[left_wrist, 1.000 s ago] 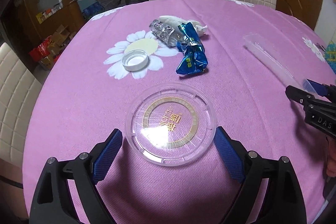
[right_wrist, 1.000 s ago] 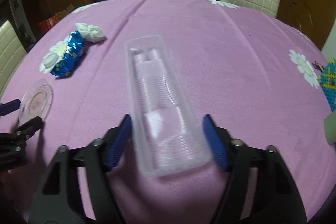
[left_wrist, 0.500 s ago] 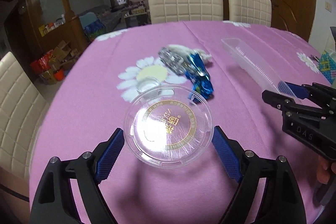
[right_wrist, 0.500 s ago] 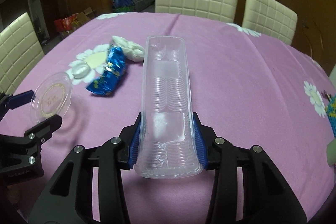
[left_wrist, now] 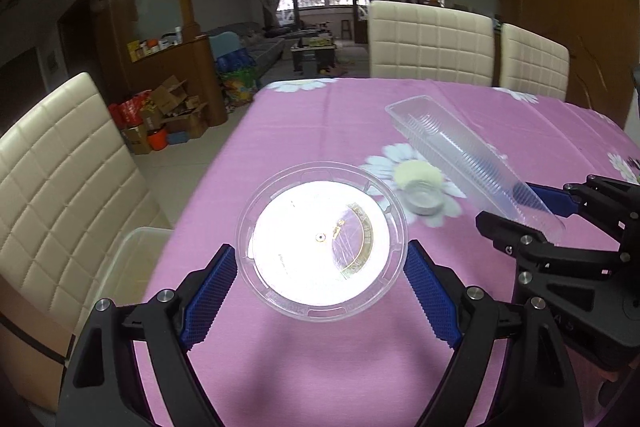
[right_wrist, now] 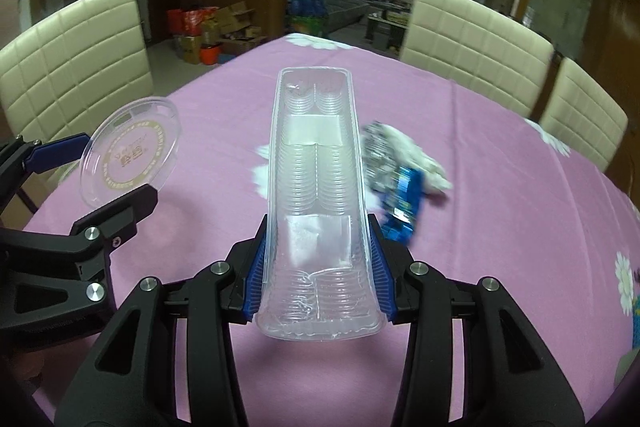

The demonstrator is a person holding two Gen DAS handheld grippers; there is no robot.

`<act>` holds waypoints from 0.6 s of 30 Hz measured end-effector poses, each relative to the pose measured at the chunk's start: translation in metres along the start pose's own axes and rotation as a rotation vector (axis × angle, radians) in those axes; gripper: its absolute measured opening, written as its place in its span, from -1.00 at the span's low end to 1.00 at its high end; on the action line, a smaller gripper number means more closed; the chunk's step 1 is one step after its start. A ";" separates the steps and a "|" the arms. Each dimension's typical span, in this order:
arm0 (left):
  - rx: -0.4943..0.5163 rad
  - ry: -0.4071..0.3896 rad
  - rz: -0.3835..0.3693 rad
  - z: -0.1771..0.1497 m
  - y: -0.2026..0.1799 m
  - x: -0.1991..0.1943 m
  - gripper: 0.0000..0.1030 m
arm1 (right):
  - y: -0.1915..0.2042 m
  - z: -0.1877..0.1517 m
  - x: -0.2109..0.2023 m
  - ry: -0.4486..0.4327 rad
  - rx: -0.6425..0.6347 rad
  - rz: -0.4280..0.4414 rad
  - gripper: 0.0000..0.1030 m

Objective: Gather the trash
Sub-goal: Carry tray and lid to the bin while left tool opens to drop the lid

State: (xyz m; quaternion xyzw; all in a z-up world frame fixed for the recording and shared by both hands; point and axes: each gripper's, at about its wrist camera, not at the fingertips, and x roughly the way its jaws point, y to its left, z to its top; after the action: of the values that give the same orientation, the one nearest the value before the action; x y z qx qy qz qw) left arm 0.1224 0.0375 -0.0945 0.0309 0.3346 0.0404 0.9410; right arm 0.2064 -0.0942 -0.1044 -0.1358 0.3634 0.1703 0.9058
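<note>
Left wrist view: your left gripper (left_wrist: 320,291) clamps the round clear lid (left_wrist: 322,241) by its rim, and your right gripper (right_wrist: 316,267) is closed narrow on the near end of the long clear plastic tray (right_wrist: 316,187). A second ago both pieces lay flat on the pink tablecloth (left_wrist: 328,123) with the pads wide on either side; now both are lifted clear of it and the views have swung left, toward the table edge — where a translucent bin (left_wrist: 132,259) shows beside the cream chair (left_wrist: 60,187). That reads as two pieces secured and the carry to the bin under way, while the blue snack wrapper (right_wrist: 402,203), the crumpled white tissue (right_wrist: 420,157) and the white bottle cap (left_wrist: 424,197) remain on the cloth to be collected. Right wrist view: the tray's long axis runs straight out along the fingers, its open side up and its far end pointing away from you over the table — cantilevered, so it will likely flex. The lid is held tilted up, its printed face turned toward your right gripper's camera.
</note>
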 end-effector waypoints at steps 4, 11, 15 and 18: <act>-0.038 -0.013 0.056 0.001 0.037 0.001 0.60 | 0.039 0.019 0.013 0.000 -0.062 0.036 -0.10; -0.114 -0.015 0.136 -0.002 0.104 0.006 0.60 | 0.098 0.046 0.029 -0.017 -0.150 0.097 -0.10; -0.156 -0.018 0.189 -0.006 0.145 0.008 0.60 | 0.134 0.062 0.039 -0.022 -0.198 0.132 -0.10; -0.182 -0.012 0.212 -0.009 0.170 0.010 0.60 | 0.158 0.072 0.045 -0.030 -0.242 0.156 -0.10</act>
State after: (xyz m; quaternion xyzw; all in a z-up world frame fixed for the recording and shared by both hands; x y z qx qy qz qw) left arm 0.1155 0.2083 -0.0933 -0.0191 0.3188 0.1694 0.9324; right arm 0.2169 0.0851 -0.1048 -0.2130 0.3360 0.2850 0.8721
